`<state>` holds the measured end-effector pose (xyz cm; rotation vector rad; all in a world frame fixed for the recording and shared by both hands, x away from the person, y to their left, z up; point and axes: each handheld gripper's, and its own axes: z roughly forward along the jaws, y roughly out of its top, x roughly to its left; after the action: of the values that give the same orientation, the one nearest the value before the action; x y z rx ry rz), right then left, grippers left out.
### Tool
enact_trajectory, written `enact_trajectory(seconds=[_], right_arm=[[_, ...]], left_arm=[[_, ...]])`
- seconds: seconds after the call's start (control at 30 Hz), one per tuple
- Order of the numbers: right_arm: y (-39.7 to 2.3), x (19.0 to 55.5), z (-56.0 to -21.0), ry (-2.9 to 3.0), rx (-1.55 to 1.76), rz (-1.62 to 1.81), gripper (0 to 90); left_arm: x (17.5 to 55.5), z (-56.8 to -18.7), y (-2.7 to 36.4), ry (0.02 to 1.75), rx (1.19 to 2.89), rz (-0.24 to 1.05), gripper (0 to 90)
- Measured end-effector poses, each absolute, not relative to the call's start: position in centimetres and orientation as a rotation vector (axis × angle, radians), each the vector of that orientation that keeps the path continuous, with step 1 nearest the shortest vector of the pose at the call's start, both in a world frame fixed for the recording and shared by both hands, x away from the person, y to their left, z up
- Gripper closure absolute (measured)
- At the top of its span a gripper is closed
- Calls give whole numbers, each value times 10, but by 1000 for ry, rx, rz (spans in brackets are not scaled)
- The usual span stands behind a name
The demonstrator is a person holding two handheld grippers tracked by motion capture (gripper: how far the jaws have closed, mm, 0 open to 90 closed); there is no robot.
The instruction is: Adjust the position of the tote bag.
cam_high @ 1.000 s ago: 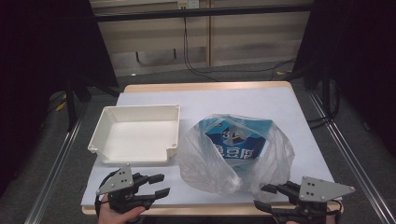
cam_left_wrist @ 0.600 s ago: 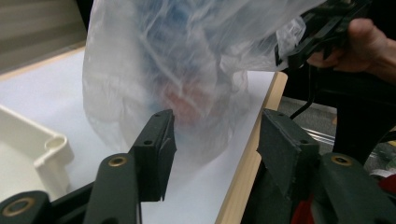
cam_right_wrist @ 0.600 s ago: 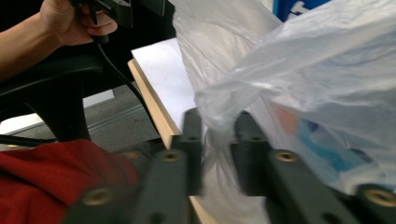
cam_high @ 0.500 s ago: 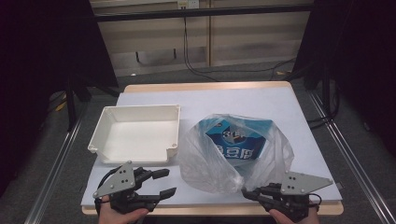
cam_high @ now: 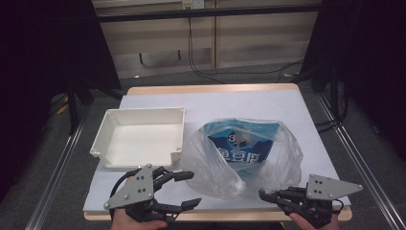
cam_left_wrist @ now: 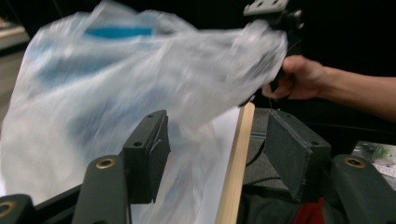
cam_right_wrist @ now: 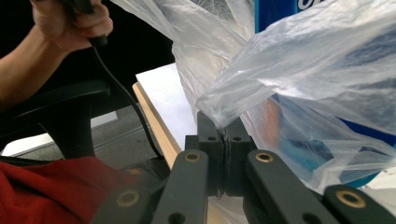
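Observation:
A clear plastic bag (cam_high: 280,160) with a blue packet (cam_high: 239,143) inside lies right of centre on the table. My right gripper (cam_high: 262,194) sits at the bag's near right corner. In the right gripper view the right gripper (cam_right_wrist: 224,133) is shut on a bunched fold of the bag's (cam_right_wrist: 289,70) film. My left gripper (cam_high: 189,190) hovers at the bag's near left side, jaws pointing at it. Its jaws have just been opening. In the left gripper view the left gripper (cam_left_wrist: 217,126) stands wide, the blurred bag (cam_left_wrist: 116,79) ahead of the pads and untouched.
A white empty tray (cam_high: 143,111) stands left of the bag. A white sheet (cam_high: 215,100) covers the table, whose wooden front edge (cam_left_wrist: 236,163) runs between my left jaws. Metal rails flank the table. A chair (cam_right_wrist: 60,116) and red cloth (cam_right_wrist: 46,186) lie below the front edge.
My right gripper slid left to the bag's corner and shut on its film. My left gripper rose a little and its jaws spread wider.

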<state>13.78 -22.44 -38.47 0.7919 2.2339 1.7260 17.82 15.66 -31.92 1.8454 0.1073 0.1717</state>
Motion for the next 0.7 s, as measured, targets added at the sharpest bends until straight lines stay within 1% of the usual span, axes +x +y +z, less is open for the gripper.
enact_trajectory(seconds=[0.13,0.37,0.47,0.57,0.67,0.7], right_arm=[[-225,137,-384,2229,799,1725,889],[-227,137,-385,2224,802,1729,889],[-228,137,-384,2221,801,1735,889],[-228,136,-384,2221,802,1731,889],[-229,136,-383,2221,802,1733,889],[-229,137,-383,2220,800,1733,889]], left_arm=[[178,-310,148,74,1821,188,393],[183,-298,135,48,1797,207,332],[188,-292,131,43,1804,234,329],[194,-295,133,56,1818,231,304],[205,-307,136,91,1834,259,274],[207,-309,136,84,1843,251,259]])
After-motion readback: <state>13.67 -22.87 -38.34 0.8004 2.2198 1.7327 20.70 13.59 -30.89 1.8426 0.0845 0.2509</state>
